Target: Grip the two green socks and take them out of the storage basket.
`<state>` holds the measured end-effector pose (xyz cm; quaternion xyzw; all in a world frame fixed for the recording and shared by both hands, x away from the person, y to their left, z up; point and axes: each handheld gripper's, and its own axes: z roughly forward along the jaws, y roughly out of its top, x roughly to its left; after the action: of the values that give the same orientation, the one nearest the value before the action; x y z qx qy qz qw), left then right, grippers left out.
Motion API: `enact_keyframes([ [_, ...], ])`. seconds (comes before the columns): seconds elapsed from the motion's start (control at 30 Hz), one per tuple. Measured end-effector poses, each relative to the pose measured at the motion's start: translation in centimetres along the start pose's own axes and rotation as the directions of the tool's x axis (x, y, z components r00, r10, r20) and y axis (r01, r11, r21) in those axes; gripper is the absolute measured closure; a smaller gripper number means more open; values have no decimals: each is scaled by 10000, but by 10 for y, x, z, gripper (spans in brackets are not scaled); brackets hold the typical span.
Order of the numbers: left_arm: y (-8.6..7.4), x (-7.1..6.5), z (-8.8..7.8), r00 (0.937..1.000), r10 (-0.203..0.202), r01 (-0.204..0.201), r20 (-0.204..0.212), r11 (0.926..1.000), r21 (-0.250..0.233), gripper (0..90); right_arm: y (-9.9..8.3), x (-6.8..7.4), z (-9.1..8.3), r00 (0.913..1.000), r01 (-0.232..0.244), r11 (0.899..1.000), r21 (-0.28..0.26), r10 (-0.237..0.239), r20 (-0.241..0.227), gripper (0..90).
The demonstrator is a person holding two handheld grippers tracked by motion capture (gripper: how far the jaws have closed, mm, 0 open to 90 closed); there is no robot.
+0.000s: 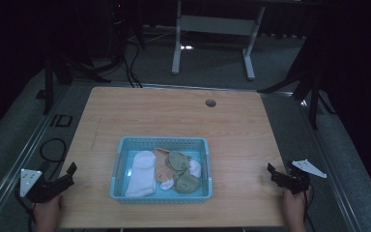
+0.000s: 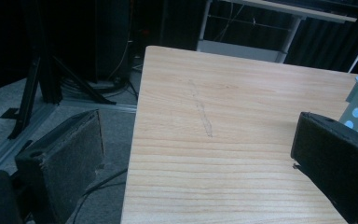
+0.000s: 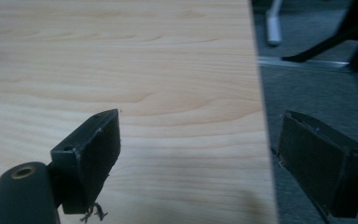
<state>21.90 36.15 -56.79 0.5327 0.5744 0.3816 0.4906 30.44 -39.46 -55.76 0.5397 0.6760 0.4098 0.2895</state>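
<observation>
Your two grippers, left [image 1: 66,175] and right [image 1: 273,172], sit spread and empty; one basket [image 1: 160,143] holds several socks [image 1: 142,173].

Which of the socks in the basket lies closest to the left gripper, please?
The white sock, laid lengthwise at the basket's left end; the tan and green ones lie further right.

One basket [image 1: 121,166], several socks [image 1: 142,173], two grippers [image 1: 53,182]
</observation>
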Motion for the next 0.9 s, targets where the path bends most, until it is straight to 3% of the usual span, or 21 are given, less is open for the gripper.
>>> enact_keyframes([
  [0.17,0,1,0,10000,-58,58,25,10000,-19,25,0,4,0,9986,461,9989,13,-460,-264,135],
  [0.3,0,2,0,9999,-93,93,54,10000,9,25,1,8,3,9925,931,9948,407,-894,-833,147],
  [0.53,0,2,0,9999,-141,140,99,9999,38,24,1,4,4,9796,1366,9888,604,-1258,-1569,147],
  [0.63,0,3,0,9999,-133,132,104,9999,52,25,1,-1,3,9771,1268,9898,654,-1132,-1801,147],
  [0.7,0,3,1,9998,-140,140,111,9999,67,25,2,-4,3,9633,1300,9899,567,-1126,-2436,147],
  [0.87,0,3,1,9998,-141,140,123,9999,71,24,6,-8,4,9209,2134,9717,1013,-1655,-3528,147],
  [0.9,0,3,1,9998,-141,140,123,9999,71,25,6,-8,4,9209,2134,9717,1013,-1655,-3528,147],
])
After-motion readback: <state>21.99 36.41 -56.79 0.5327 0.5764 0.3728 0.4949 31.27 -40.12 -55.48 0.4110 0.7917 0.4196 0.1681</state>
